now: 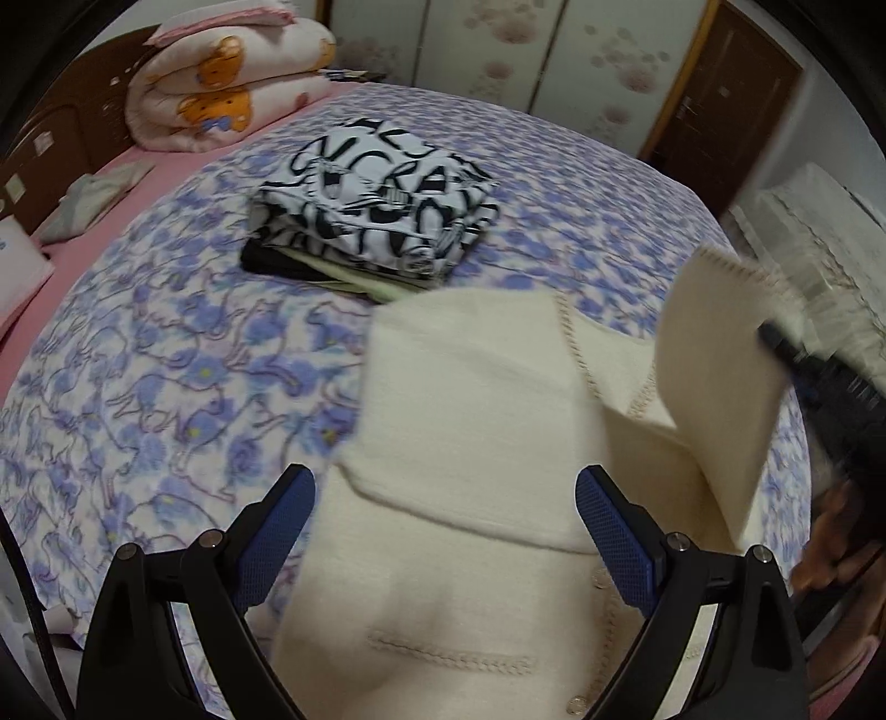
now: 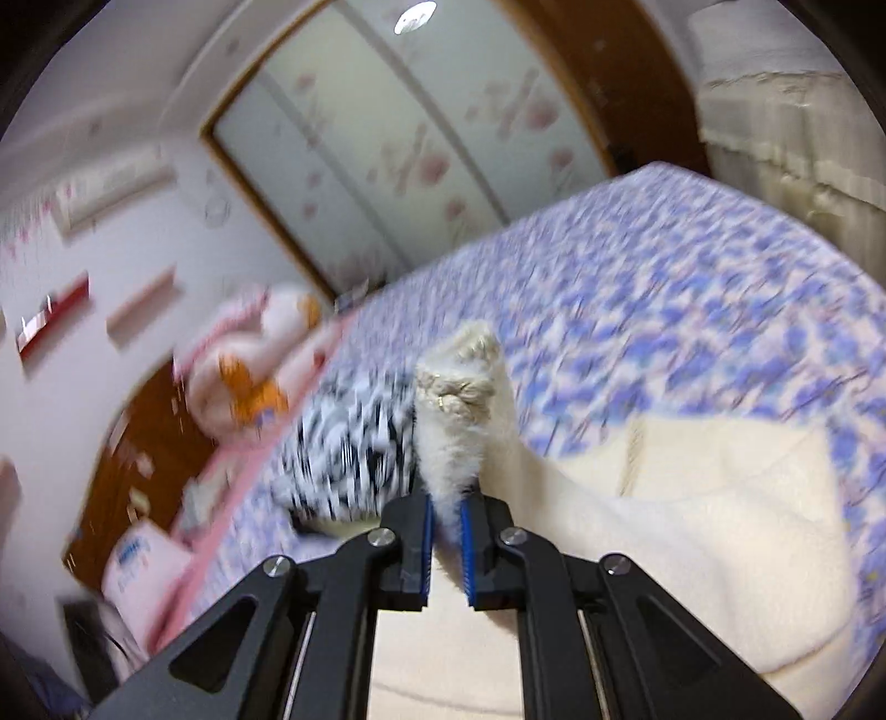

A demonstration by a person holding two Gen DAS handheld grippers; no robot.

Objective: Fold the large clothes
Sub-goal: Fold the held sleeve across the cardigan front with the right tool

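Patterned pile [image 1: 376, 216] already folded; cream jacket [image 1: 470, 421] looks mid-fold: right tool [image 2: 446, 512] pinching its hem, left tool [image 1: 446, 531] wide open, empty.

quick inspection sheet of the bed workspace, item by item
surface: bed under a purple floral sheet
job's things: cream garment spread on the bed, one part lifted; black-and-white folded stack behind it
clutter: rolled bear-print quilt and a white box at the pink edge
grippers: left gripper open above the garment; right gripper shut on its trimmed edge
cables: nothing seen
surroundings: floral sliding doors, wooden door
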